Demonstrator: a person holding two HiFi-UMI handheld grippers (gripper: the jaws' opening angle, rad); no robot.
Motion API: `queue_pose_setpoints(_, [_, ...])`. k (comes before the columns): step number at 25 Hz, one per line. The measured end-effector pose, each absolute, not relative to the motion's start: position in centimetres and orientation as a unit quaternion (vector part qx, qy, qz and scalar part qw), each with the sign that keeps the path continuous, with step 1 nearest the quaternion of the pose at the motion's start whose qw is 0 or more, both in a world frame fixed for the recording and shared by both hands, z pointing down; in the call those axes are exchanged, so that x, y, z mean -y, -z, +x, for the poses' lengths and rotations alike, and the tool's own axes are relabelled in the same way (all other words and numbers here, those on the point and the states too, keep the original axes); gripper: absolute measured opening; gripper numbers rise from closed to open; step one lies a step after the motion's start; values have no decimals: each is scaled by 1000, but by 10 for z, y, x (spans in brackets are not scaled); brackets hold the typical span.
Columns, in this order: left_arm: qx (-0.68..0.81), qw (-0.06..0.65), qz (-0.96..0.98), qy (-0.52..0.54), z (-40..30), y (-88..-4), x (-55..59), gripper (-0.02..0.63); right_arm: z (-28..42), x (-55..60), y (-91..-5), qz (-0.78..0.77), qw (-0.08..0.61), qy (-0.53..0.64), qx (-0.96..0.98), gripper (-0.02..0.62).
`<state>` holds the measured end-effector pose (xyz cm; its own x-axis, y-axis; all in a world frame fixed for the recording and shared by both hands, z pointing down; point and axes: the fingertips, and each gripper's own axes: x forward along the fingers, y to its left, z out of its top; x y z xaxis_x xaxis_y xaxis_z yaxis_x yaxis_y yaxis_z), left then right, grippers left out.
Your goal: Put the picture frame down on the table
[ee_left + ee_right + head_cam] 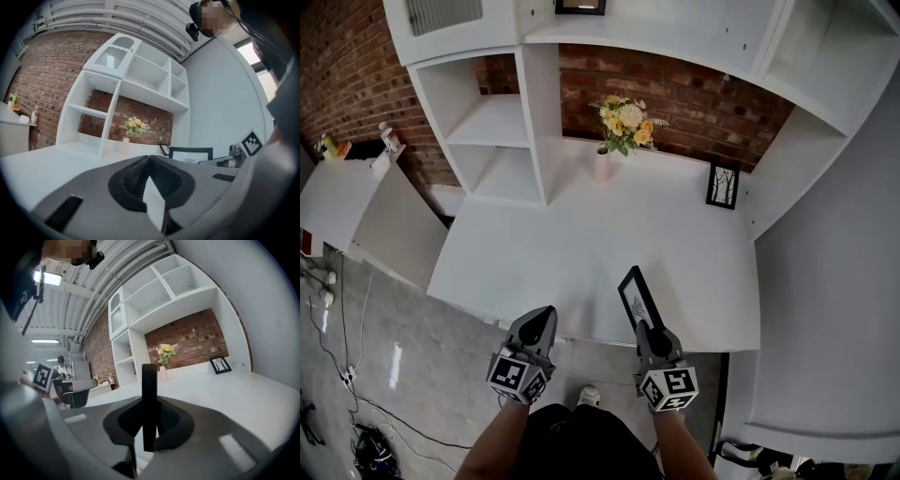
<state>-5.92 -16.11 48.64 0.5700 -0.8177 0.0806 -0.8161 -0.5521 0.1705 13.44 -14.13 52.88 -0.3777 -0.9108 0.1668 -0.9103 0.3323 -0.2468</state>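
One thin black picture frame (635, 294) pinched by right gripper (646, 330); left gripper (149, 160) seemingly closed.

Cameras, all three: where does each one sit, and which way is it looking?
Head view: on the person's head, looking steeply down at the white table; forearms, left gripper and right gripper show.
Left gripper view: on the left gripper, along its shut jaws toward the red brick wall; the right gripper shows.
Right gripper view: on the right gripper, along jaws clamped on the black picture frame, edge-on.
Shared: both gripper views show the yellow flowers.
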Motion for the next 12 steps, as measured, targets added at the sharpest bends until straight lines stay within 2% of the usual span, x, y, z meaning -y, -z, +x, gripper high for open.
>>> queue_pose_setpoints(12, [461,98,882,10,-46,-500,185,-16,137,184,-551,-558,-35,153,-815,32])
